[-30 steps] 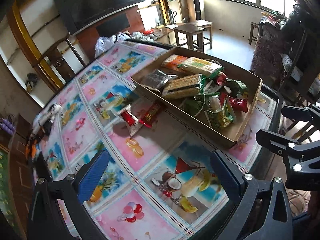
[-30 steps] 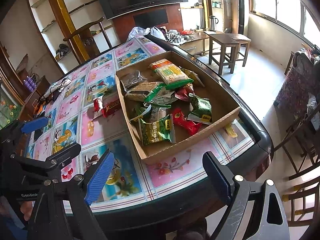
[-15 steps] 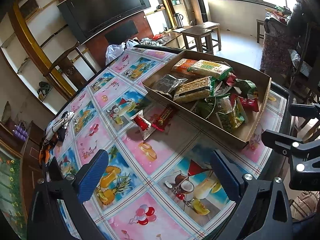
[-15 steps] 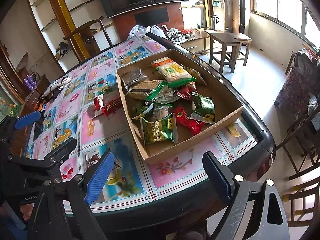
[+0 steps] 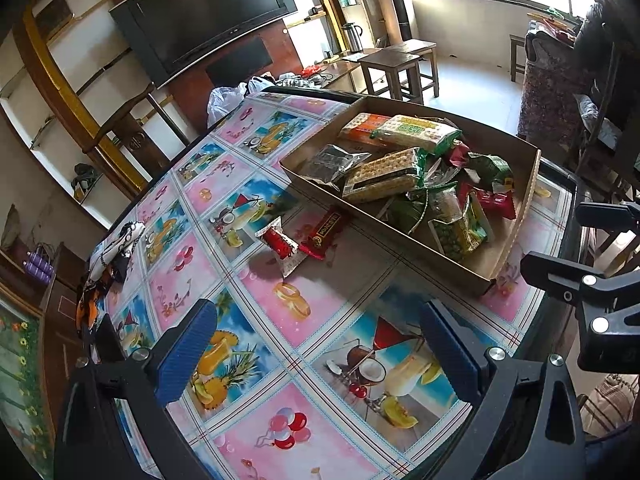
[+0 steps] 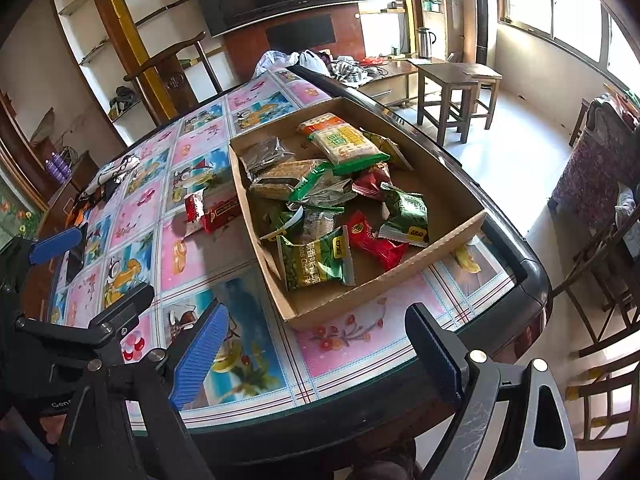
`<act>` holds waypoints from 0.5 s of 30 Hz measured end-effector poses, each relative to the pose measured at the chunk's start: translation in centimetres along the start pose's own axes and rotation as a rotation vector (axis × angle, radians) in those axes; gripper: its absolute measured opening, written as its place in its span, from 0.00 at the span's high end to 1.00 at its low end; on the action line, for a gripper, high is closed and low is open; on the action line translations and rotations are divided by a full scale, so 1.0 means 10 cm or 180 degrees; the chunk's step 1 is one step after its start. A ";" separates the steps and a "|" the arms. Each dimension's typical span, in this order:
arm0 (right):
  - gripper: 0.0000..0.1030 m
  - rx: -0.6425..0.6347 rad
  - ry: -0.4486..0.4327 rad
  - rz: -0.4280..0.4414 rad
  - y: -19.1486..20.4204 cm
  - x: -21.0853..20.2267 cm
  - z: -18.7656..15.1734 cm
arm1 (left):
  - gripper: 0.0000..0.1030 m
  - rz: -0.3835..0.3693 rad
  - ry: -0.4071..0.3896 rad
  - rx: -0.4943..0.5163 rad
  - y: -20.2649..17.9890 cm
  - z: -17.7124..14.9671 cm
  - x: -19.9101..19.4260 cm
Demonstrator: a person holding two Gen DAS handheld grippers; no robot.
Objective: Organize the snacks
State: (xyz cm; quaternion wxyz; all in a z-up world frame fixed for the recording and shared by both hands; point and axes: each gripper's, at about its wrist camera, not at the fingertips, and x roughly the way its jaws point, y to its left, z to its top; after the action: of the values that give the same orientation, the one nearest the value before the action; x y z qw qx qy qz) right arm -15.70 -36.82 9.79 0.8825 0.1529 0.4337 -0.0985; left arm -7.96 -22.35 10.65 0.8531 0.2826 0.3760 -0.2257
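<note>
A shallow cardboard box (image 6: pixel 384 280) (image 5: pixel 360 220) sits on the right half of the table, filled with snack packets. Among them are a green pea pack (image 6: pixel 316 260), a red packet (image 6: pixel 372 240) and cracker packs (image 5: pixel 384 174). Two packets lie on the table just left of the box: a red-and-white one (image 5: pixel 280 246) and a dark red bar (image 5: pixel 326 232). My left gripper (image 5: pixel 316 344) hangs open and empty above the near table edge. Beside it, my right gripper (image 6: pixel 316 348) is open and empty, in front of the box's near corner.
The table (image 5: pixel 280 320) has a colourful fruit-print cover and a dark rounded edge (image 6: pixel 532 280). A cloth bundle (image 5: pixel 120 248) and a flat black object (image 6: pixel 74 256) lie at its left. Plastic bags (image 6: pixel 280 58) sit at the far end. Wooden chairs (image 6: pixel 608 280) stand right.
The left wrist view has tipped up a little, showing more of the far wall and television. Both grippers stay open and the snacks have not moved.
</note>
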 end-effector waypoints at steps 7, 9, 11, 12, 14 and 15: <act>0.10 0.0027 -0.0002 -0.0007 -0.03 0.01 0.00 | 0.02 0.0012 0.0035 0.0028 -0.02 0.00 0.03; 0.10 0.0038 0.0002 -0.0010 -0.03 0.01 0.00 | 0.02 0.0007 0.0035 0.0027 -0.01 0.00 0.03; 0.10 0.0037 -0.0001 -0.0011 -0.03 0.01 0.00 | 0.02 0.0004 0.0037 0.0029 -0.02 0.00 0.03; 0.10 0.0042 -0.0001 -0.0013 -0.03 0.01 0.00 | 0.02 0.0005 0.0036 0.0033 -0.02 0.00 0.03; 0.10 0.0042 0.0000 -0.0011 -0.04 0.01 0.00 | 0.02 -0.0001 0.0037 0.0033 -0.02 -0.01 0.03; 0.10 0.0043 0.0000 -0.0011 -0.04 0.01 0.01 | 0.02 -0.0003 0.0038 0.0032 -0.02 0.00 0.03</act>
State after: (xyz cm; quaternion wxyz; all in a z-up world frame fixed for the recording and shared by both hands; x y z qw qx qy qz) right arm -15.71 -37.19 9.66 0.8813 0.1581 0.4333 -0.1029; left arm -7.90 -22.52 10.33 0.8493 0.2879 0.3801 -0.2264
